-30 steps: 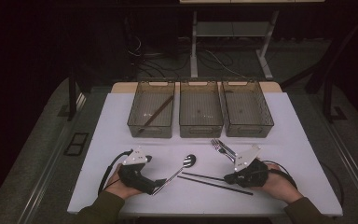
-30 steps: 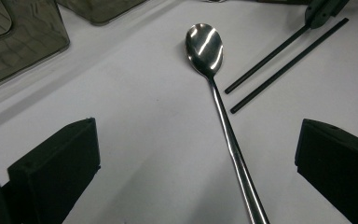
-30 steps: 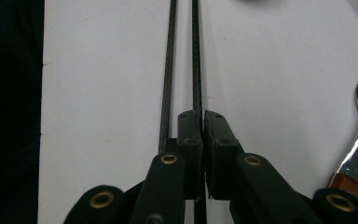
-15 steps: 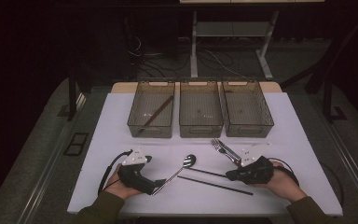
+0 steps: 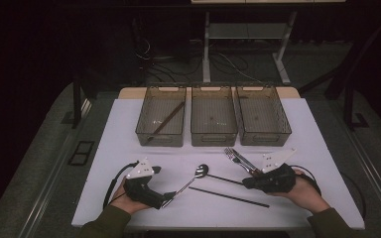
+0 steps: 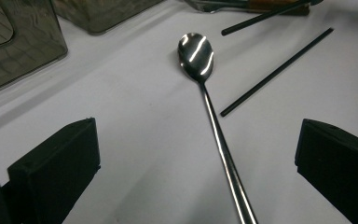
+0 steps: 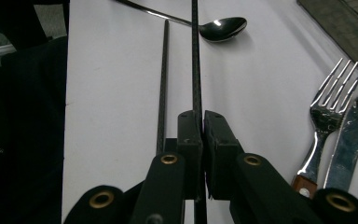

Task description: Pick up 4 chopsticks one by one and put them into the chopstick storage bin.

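The whole table (image 5: 129, 124) is seen from high above the person's side, facing forward and down. The other two cameras are mounted low on the grippers, looking close along the jaws. The spoon (image 6: 196, 49) is caught by all three.

Three smoked bins (image 5: 213, 121) ranged side by side at far edge of white mat (image 5: 124, 144). Brown stick (image 5: 166, 120) laid aslant in left bin. Fork (image 7: 328, 109) and knife (image 7: 352, 133) laid alongside, just apart.
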Available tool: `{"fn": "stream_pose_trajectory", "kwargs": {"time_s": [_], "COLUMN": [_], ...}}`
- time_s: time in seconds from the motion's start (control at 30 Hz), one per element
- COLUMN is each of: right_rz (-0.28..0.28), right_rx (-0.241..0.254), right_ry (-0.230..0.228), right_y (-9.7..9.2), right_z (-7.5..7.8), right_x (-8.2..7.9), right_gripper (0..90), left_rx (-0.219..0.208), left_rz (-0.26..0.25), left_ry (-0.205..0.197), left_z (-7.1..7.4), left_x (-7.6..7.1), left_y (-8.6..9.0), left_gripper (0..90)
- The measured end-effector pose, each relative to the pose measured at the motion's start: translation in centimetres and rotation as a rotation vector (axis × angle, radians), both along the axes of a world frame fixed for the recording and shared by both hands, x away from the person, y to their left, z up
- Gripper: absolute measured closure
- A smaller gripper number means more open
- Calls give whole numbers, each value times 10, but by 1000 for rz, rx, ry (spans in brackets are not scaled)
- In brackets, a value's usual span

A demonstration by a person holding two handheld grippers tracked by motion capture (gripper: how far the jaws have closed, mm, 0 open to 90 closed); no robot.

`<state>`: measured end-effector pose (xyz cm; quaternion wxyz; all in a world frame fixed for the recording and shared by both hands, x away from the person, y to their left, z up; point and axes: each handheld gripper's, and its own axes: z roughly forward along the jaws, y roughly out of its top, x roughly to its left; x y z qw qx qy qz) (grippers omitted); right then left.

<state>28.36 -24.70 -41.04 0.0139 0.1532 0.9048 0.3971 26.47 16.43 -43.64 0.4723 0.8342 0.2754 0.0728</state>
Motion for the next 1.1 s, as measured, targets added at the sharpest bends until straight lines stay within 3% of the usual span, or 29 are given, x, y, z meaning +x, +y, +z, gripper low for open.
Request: {"fn": "stream_pose_trajectory", "kwargs": {"time_s": [0.13, 0.27, 0.6, 0.73, 1.1], "right_rz": [-21, -50, -120, -143, -222], "right_rx": [4, 7, 26, 29, 56], "right_ry": [4, 7, 12, 11, 12], "right_y": [-2, -2, -1, 1, 11], "right_z": [1, 2, 8, 10, 17], "right_x": [2, 5, 14, 18, 29], "right_gripper": [859, 859, 859, 859, 859], "left_rx": [-3, 20, 40, 44, 14], "left_rz": [-9, -25, 8, 4, 6], "left_ry": [-29, -47, -13, -23, -1], "left_z": [-1, -2, -5, -4, -2], "left_x": [0, 2, 10, 8, 7], "left_y": [0, -3, -1, -2, -2], "left_gripper": [0, 0, 0, 0, 0]}}
